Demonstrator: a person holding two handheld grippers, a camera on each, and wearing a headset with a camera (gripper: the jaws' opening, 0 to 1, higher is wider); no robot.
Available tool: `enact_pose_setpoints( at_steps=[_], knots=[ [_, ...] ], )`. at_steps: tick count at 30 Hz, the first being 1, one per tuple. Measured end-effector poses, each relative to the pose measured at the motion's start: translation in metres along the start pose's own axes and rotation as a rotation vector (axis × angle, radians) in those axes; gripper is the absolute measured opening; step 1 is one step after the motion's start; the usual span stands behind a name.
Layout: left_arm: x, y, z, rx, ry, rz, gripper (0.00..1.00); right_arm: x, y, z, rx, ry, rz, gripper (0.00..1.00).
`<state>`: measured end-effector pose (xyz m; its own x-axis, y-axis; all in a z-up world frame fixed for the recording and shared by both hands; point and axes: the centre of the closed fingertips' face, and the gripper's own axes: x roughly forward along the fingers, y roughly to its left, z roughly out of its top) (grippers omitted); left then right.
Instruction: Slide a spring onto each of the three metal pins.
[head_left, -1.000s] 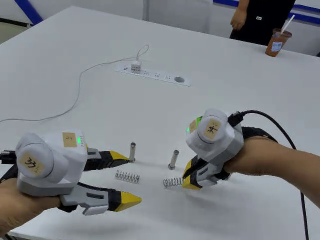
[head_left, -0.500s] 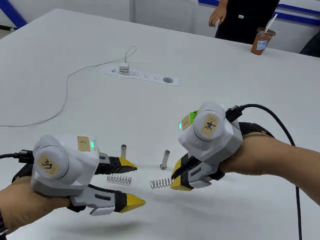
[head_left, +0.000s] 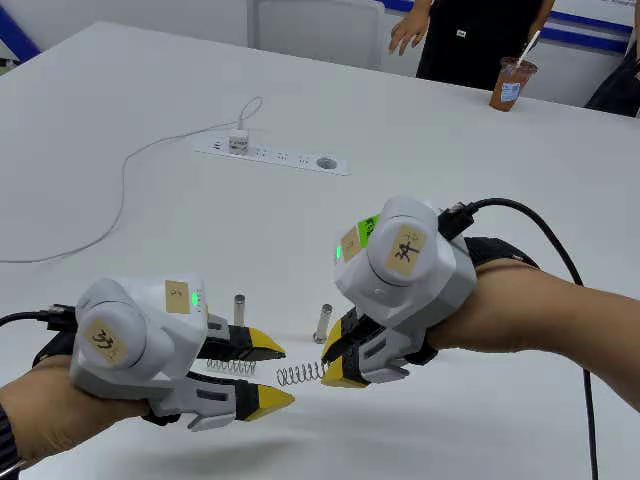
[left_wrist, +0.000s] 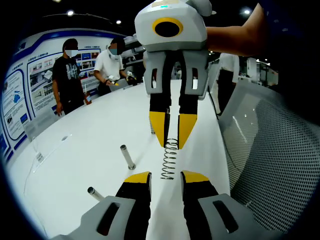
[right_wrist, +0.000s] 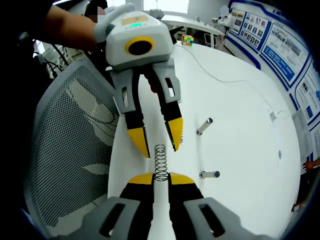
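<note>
1. Head view: on the white table the right pin stands upright. All places below are given from it.
2. The left pin is also upright, well to the left of the right pin.
3. The right gripper sits just in front of the right pin, on the person's side. Its fingers are pressed together on one end of a spring.
4. That spring sticks out roughly level towards the left, just in front of the right pin and slightly left of it.
5. The left gripper is in front and to the left of the right pin. Its fingers are spread apart, gripping nothing.
6. Left gripper view: the free end of the spring reaches into the gap between the spread fingers. I cannot tell if it touches either one.
7. Right gripper view: the clamped end is pinched between the yellow tips, with the right pin just off to one side.
8. A loose spring lies flat on the table, left of the right pin and partly hidden by the left gripper.
9. Far beyond the right pin lies a power strip. Farther still are a cup with a straw and a person standing at the table's edge.
</note>
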<state>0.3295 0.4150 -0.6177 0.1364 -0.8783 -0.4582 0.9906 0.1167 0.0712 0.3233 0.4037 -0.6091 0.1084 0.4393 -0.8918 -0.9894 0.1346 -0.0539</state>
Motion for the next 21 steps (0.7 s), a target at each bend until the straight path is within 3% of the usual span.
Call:
enact_pose_setpoints(
  at_steps=[6,21],
  knots=[
    [0.000,-0.001,0.001,0.011,-0.005,-0.003,0.13,-0.001,0.001,0.004,-0.006,-0.001,-0.001,0.11],
    [0.001,-0.002,0.002,0.008,-0.010,-0.001,0.11,-0.011,0.000,0.025,-0.003,-0.077,-0.016,0.11]
  ],
)
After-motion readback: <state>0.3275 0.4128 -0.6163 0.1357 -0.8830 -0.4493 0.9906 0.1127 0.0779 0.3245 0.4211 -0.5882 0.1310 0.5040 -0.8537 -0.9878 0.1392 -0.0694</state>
